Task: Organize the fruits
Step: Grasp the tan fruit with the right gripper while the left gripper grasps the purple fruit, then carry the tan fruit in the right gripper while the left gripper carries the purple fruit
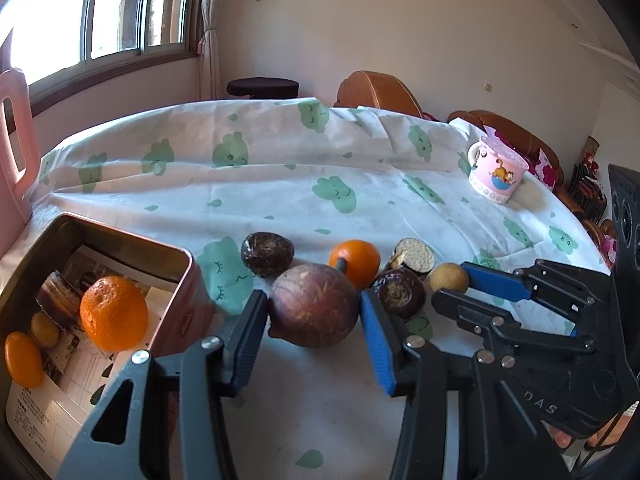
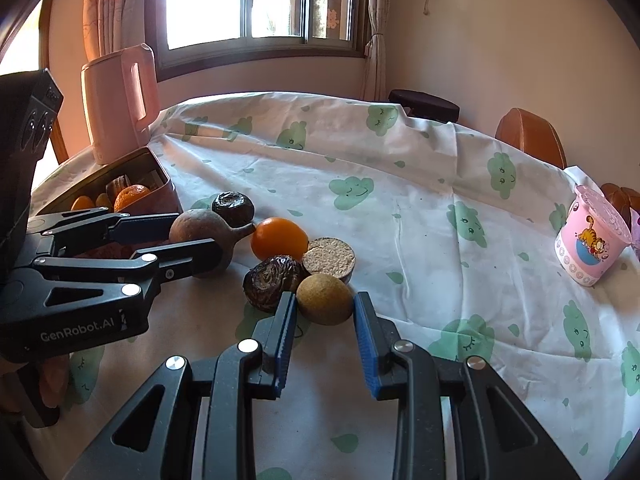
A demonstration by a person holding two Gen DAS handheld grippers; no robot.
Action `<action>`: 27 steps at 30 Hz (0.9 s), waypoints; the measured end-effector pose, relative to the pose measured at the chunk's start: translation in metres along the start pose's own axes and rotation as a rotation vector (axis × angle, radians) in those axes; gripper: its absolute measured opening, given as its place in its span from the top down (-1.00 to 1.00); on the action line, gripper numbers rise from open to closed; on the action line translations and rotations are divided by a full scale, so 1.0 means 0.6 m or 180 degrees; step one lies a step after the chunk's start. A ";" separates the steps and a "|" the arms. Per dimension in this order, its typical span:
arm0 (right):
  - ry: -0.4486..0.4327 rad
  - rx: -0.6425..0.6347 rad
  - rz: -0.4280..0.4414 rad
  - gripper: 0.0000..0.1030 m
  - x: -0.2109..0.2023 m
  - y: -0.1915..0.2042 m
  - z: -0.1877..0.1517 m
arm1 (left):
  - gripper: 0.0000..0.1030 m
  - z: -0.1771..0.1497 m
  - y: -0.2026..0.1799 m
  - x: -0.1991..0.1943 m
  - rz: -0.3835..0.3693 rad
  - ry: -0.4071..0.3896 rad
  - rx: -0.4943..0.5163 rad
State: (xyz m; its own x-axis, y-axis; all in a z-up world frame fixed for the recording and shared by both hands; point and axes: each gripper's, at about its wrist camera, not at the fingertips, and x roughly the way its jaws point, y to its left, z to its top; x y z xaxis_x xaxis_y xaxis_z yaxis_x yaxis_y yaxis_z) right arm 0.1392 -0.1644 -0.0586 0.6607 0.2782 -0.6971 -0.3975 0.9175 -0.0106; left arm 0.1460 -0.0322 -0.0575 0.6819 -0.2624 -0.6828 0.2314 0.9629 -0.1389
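Note:
A large purple-brown fruit (image 1: pixel 313 305) lies on the tablecloth between the fingers of my left gripper (image 1: pixel 314 312), which stand on both its sides and seem to touch it; it also shows in the right wrist view (image 2: pixel 200 228). My right gripper (image 2: pixel 325 308) is open around a small tan round fruit (image 2: pixel 325 299), with small gaps. An orange fruit (image 2: pixel 279 239), two dark wrinkled fruits (image 2: pixel 233 208) (image 2: pixel 272 282) and a cut half (image 2: pixel 329 258) lie close by. A metal tin (image 1: pixel 100 280) on the left holds an orange (image 1: pixel 113 313) and smaller fruits.
A pink jug (image 2: pixel 118 100) stands behind the tin. A pink cartoon cup (image 2: pixel 590 240) stands at the far right of the table. Brown chairs (image 1: pixel 376 90) and a dark stool (image 1: pixel 262 87) stand beyond the far edge.

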 end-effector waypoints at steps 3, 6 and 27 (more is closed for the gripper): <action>-0.0057 0.0023 0.0010 0.39 -0.006 -0.002 -0.001 | 0.04 -0.002 -0.005 -0.007 0.0033 -0.0062 0.0042; -0.0110 0.0039 0.0021 0.39 -0.011 -0.004 -0.001 | 0.04 -0.002 -0.004 -0.012 0.0046 -0.0113 0.0045; -0.0455 0.0073 0.0054 0.39 -0.043 -0.008 -0.005 | 0.05 -0.010 -0.011 -0.056 0.0219 -0.0555 0.0100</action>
State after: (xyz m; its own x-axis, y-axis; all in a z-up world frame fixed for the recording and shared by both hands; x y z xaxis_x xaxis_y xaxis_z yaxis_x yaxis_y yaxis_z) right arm 0.1220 -0.1767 -0.0428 0.7385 0.3300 -0.5880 -0.3960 0.9181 0.0179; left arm 0.1176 -0.0297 -0.0379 0.8062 -0.2055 -0.5548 0.1997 0.9772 -0.0718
